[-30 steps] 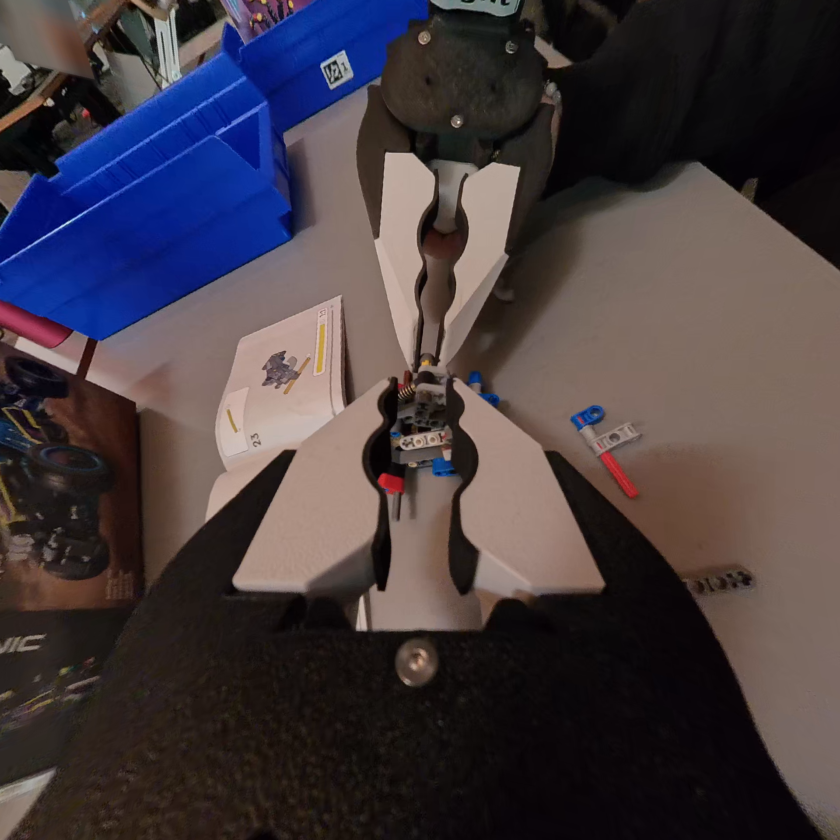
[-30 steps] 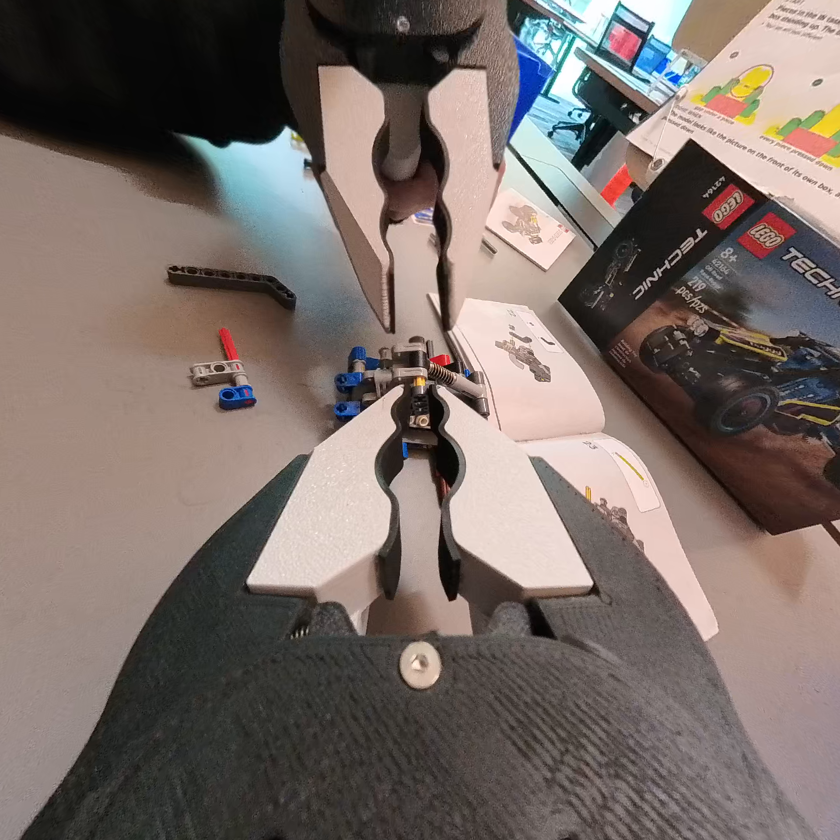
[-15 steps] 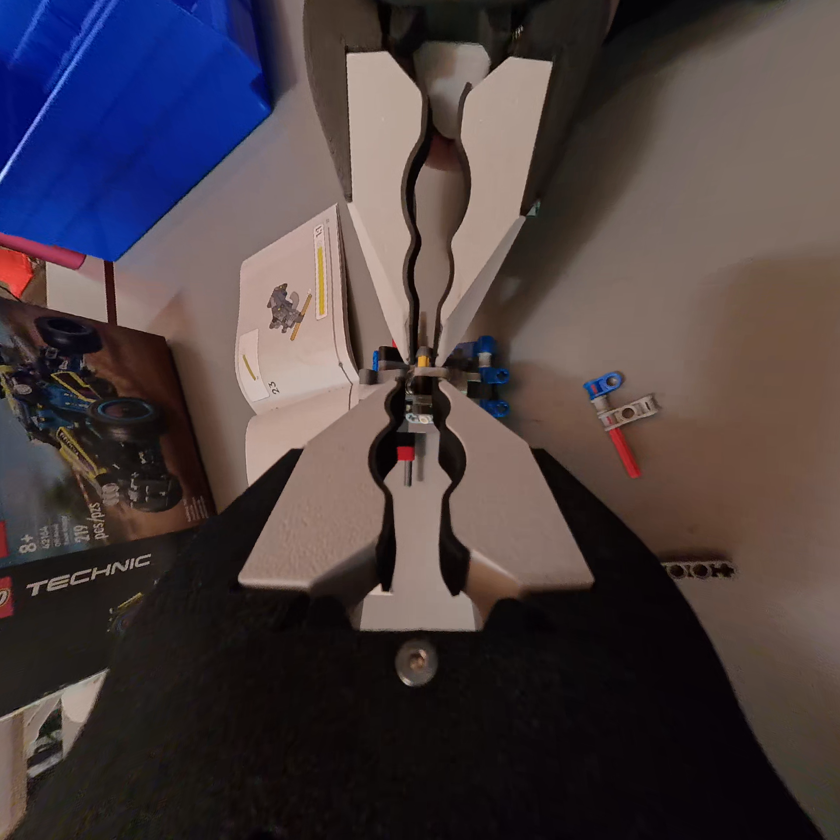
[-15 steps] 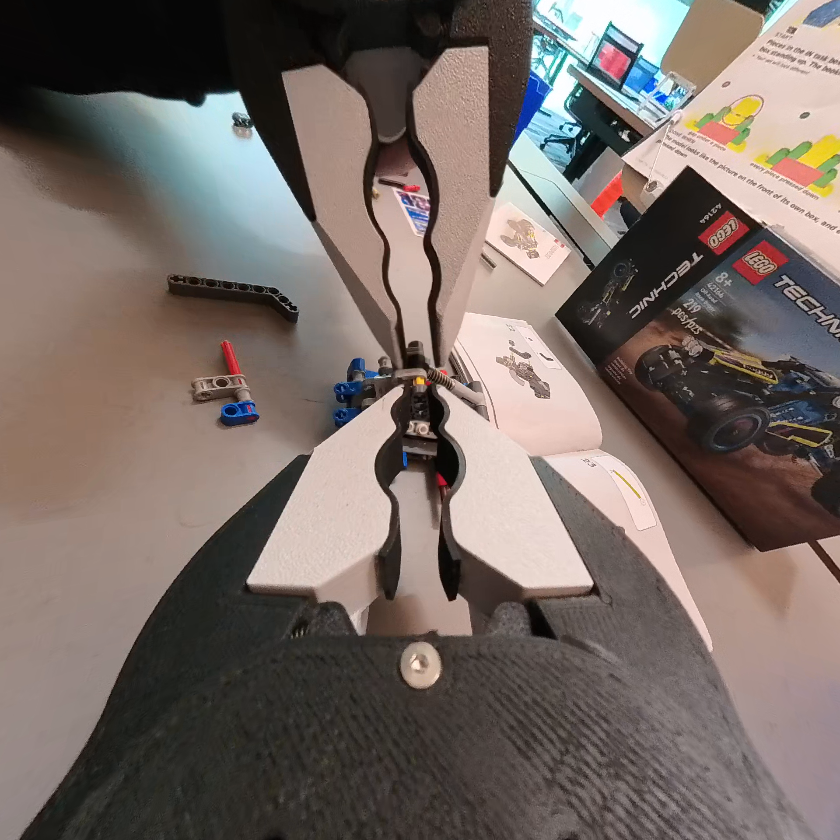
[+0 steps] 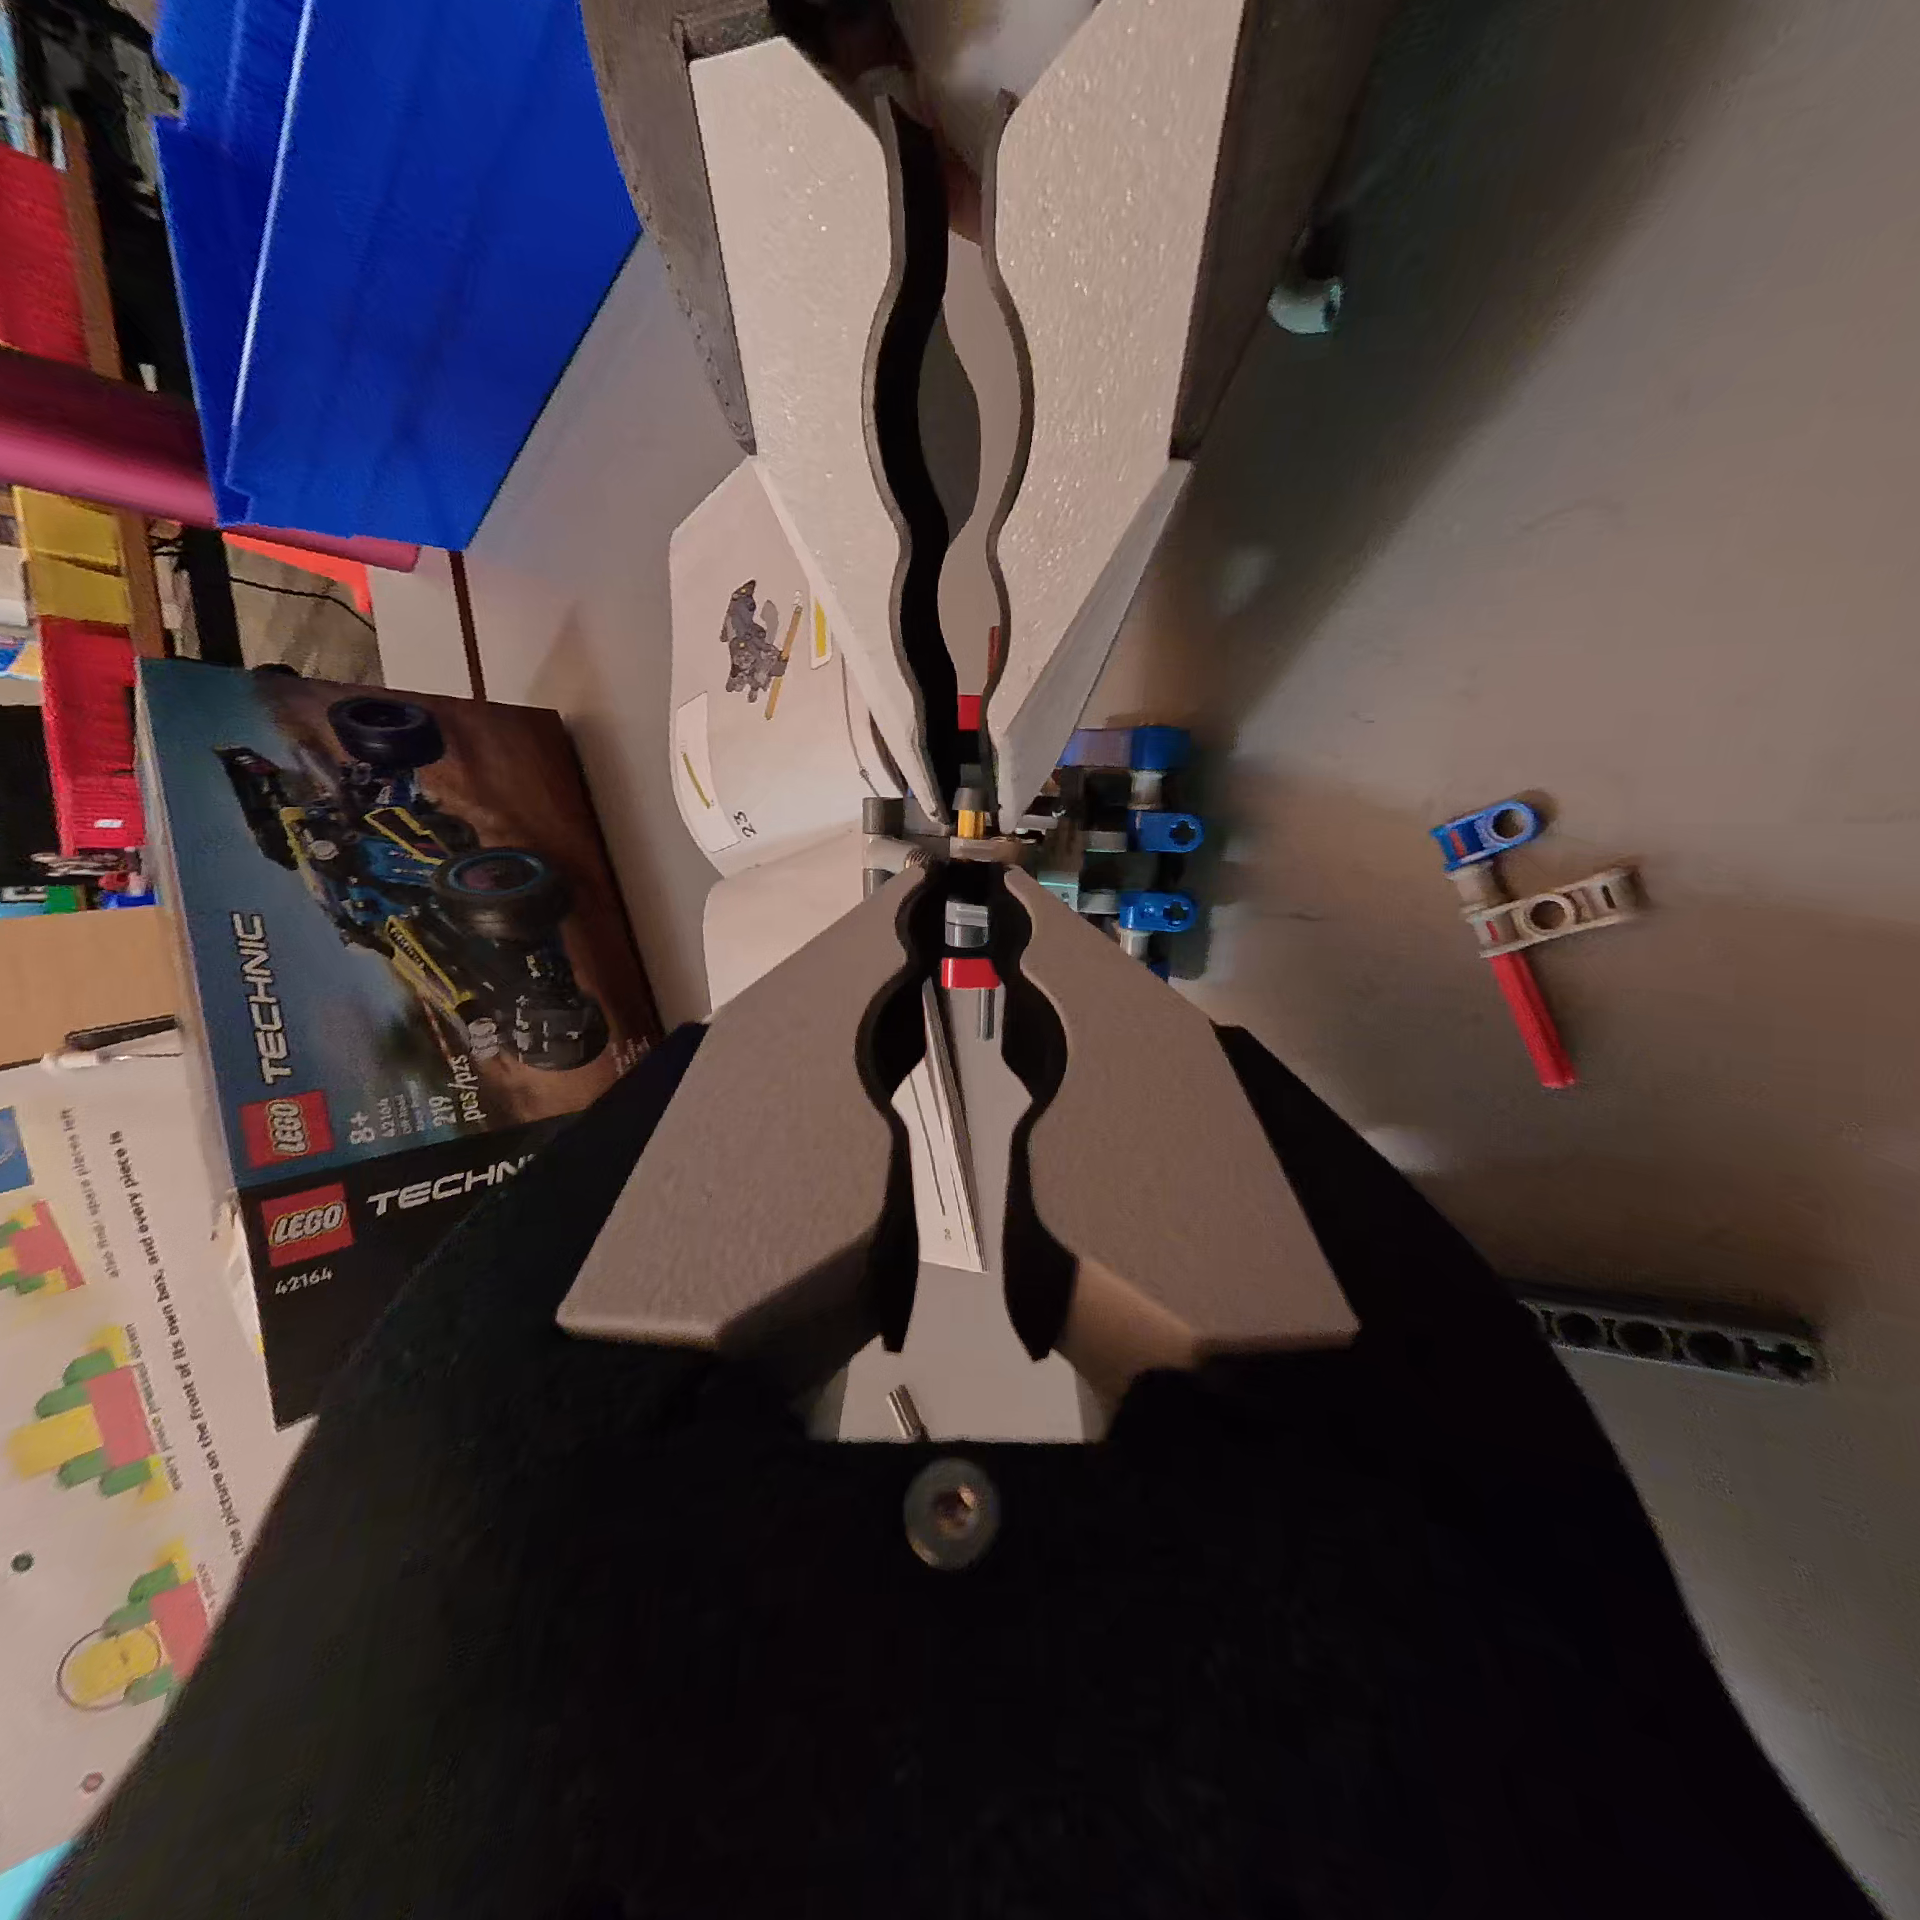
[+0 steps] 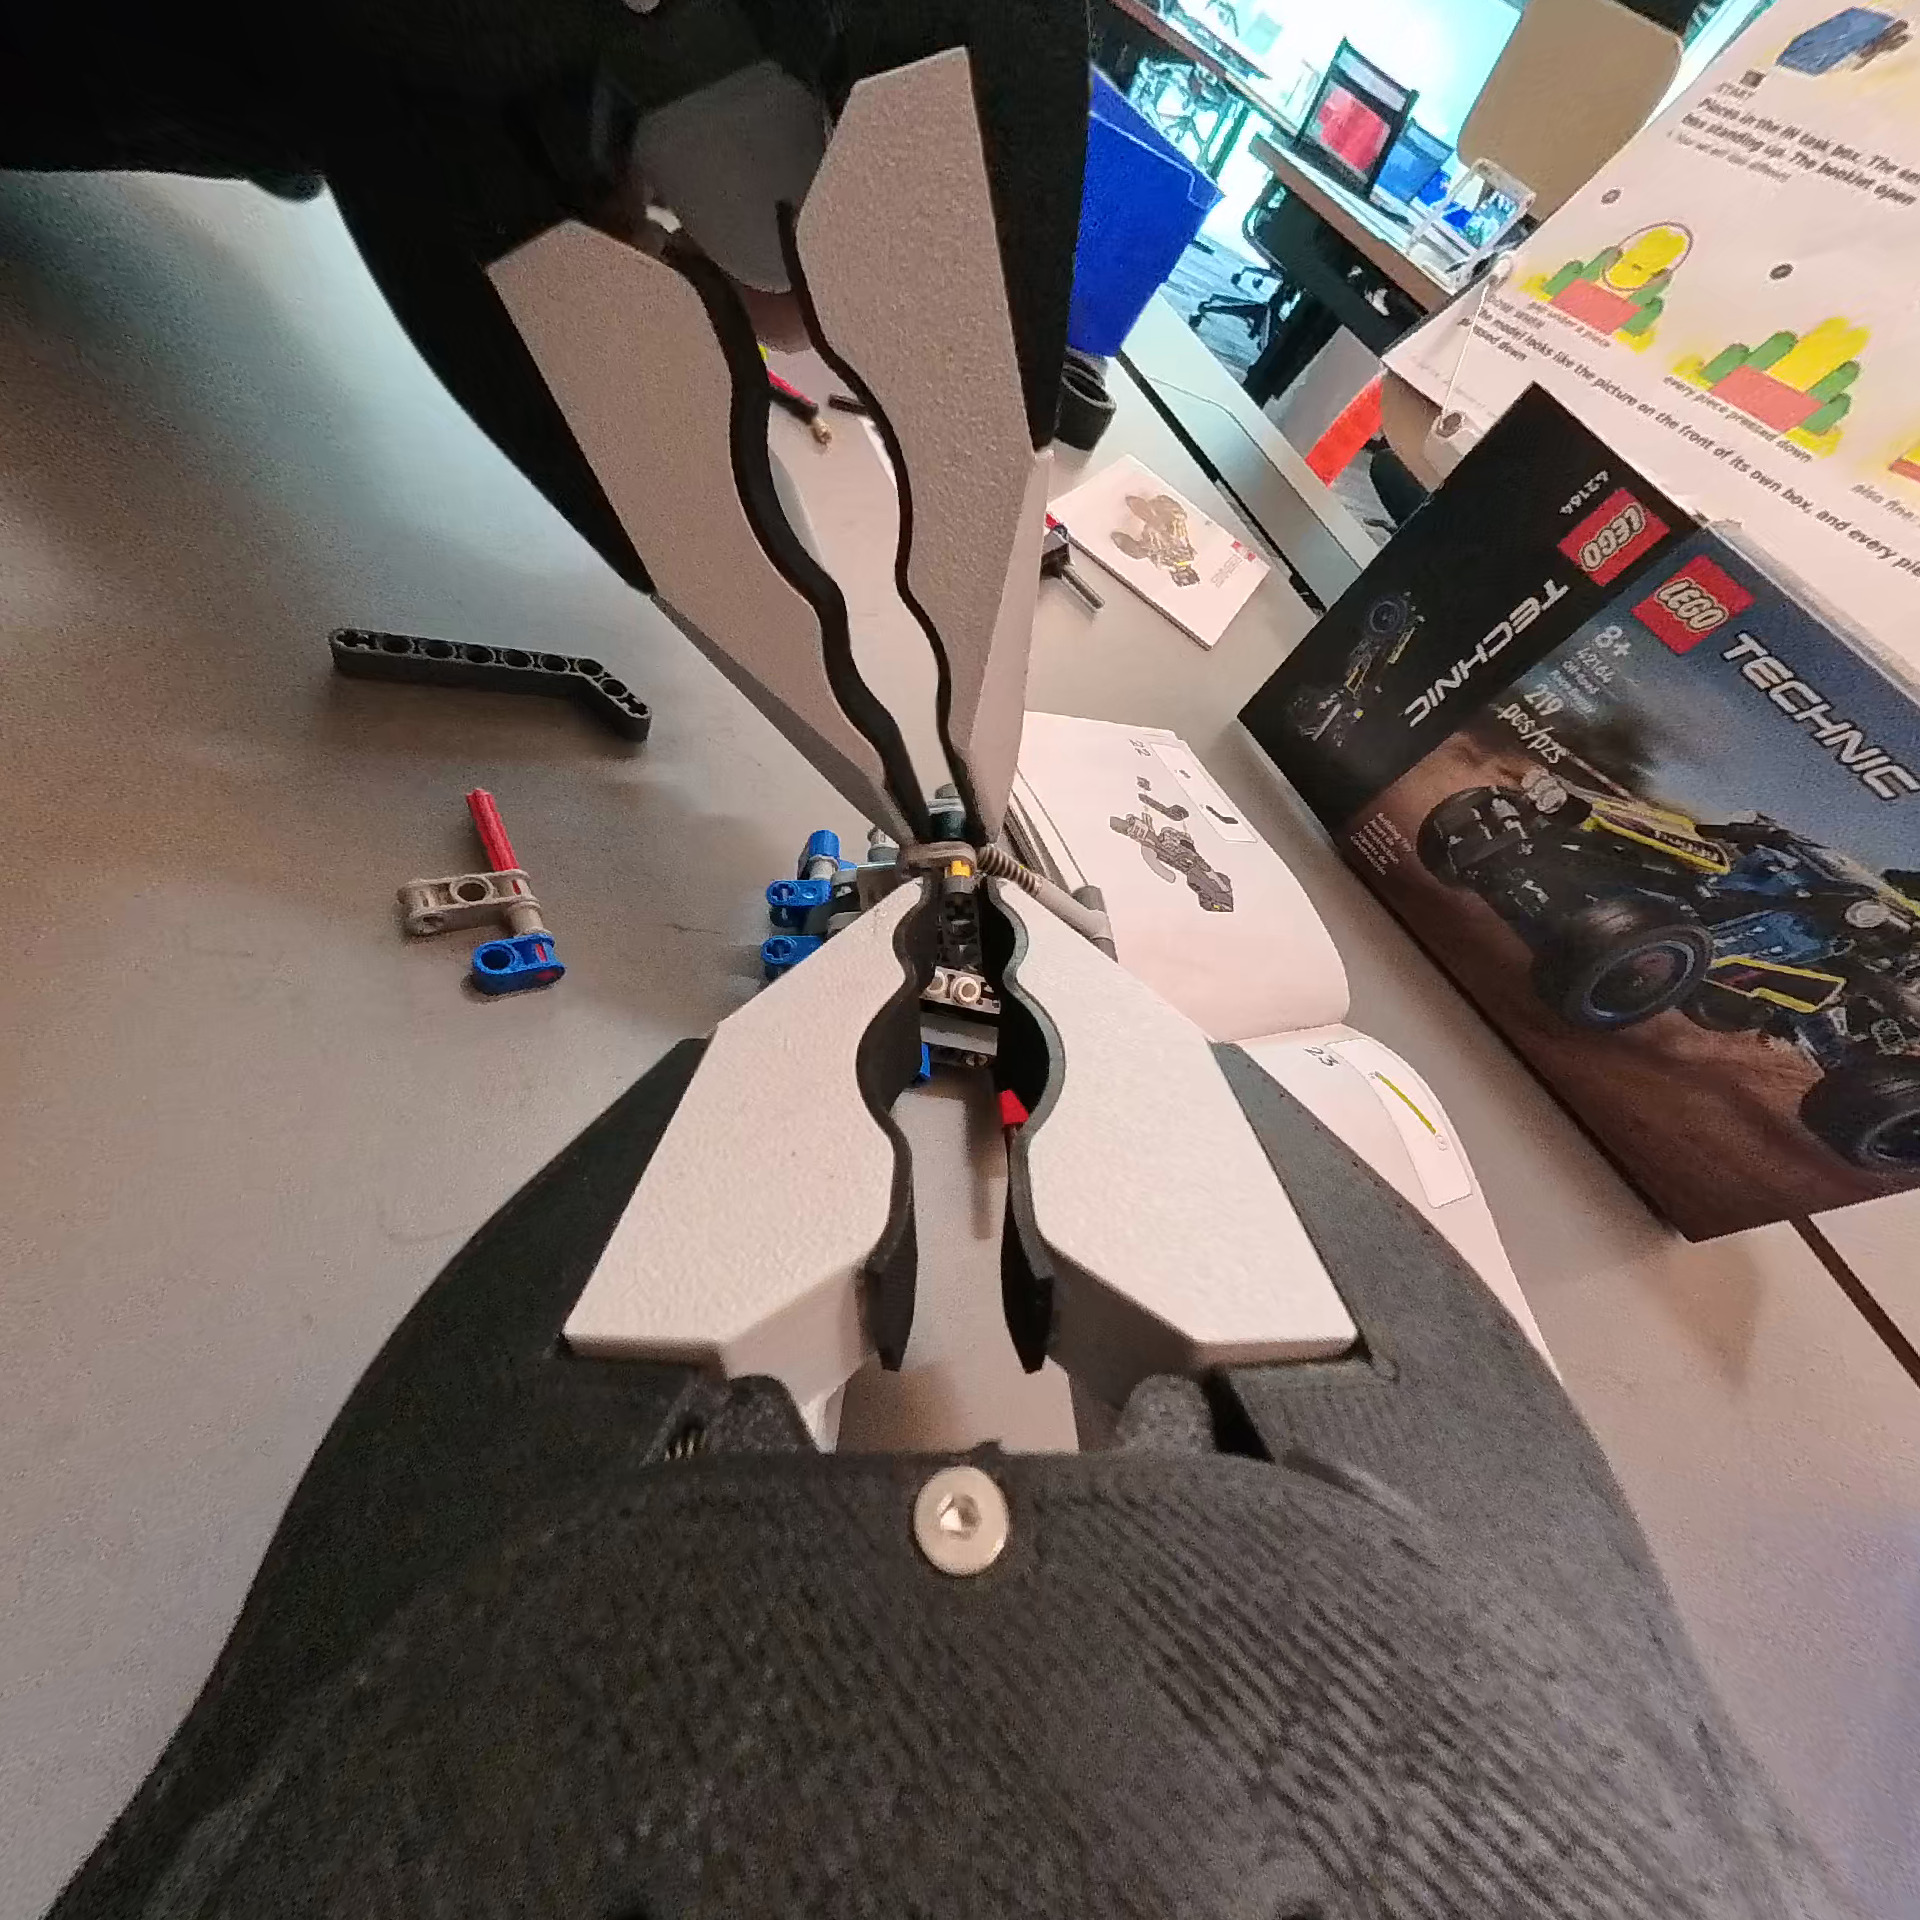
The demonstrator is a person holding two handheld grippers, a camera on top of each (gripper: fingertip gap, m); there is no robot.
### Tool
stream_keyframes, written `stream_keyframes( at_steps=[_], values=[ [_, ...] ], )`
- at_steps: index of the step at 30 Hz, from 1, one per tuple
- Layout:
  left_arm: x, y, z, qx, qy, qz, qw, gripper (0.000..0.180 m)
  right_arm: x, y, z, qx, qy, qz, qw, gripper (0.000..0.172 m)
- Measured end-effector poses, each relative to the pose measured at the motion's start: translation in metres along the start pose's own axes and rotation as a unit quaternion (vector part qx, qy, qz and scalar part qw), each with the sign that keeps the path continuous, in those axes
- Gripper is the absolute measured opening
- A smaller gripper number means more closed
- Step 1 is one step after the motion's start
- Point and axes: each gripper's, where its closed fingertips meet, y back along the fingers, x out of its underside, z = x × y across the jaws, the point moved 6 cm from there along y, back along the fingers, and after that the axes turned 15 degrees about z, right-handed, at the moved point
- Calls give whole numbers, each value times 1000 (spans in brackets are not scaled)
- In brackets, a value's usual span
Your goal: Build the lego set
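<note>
A grey worktop [image 6: 208, 1091] is seen from two gripper-mounted cameras that face each other across a small toy-brick assembly. On the right in the right wrist view, a printed toy box [image 6: 1662, 883] showing an off-road buggy is stood on the worktop, with a large illustrated sheet [image 6: 1714, 260] propped behind it. A blue plastic bin [image 5: 416, 260] is seen at the far left in the left wrist view. An open instruction booklet [image 6: 1195, 883] is laid flat between the box and the assembly, and a second, smaller booklet [image 6: 1164, 551] lies farther off. The left gripper [image 5: 961, 883] and the right gripper [image 6: 951, 899] are brought tip to tip over the assembly, each narrowed almost to closing. The grey, black and blue brick assembly [image 5: 1122, 842] is caught between them at the middle of the worktop, beside the near edge of the open booklet: the right gripper is clamped on a black part of it, and the left gripper is closed on it from the opposite side, though exactly which piece its pads press cannot be told. A coiled spring [image 6: 1013, 868] is seen on the assembly's right side. Well apart on the left, a dark grey angled beam [image 6: 488, 670] is laid, and nearer, a small cluster of a red axle, tan connector and blue connector [image 6: 488, 904].
</note>
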Motion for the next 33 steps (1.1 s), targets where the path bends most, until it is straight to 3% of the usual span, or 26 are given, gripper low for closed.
stream_keyframes(
  at_steps=[13,15,17,20,22,33],
  values=[
    [2,1,-1,-15,72,-29,997,5,0,2,-3,-7,-26,-11,1000,4],
    [6,5,-1,-9,118,-41,992,14,1,2,-4,3,-26,-3,1000,4],
    [12,12,1,-4,210,-52,976,19,3,2,-6,11,-33,3,999,4],
    [16,16,-5,42,377,-83,921,20,3,1,-8,13,-49,2,999,4],
    [17,14,-10,54,442,-94,890,19,2,0,-8,15,-57,4,998,4],
    [6,1,-13,48,491,-59,868,10,-4,-7,-7,23,-69,13,997,4]
  ],
)
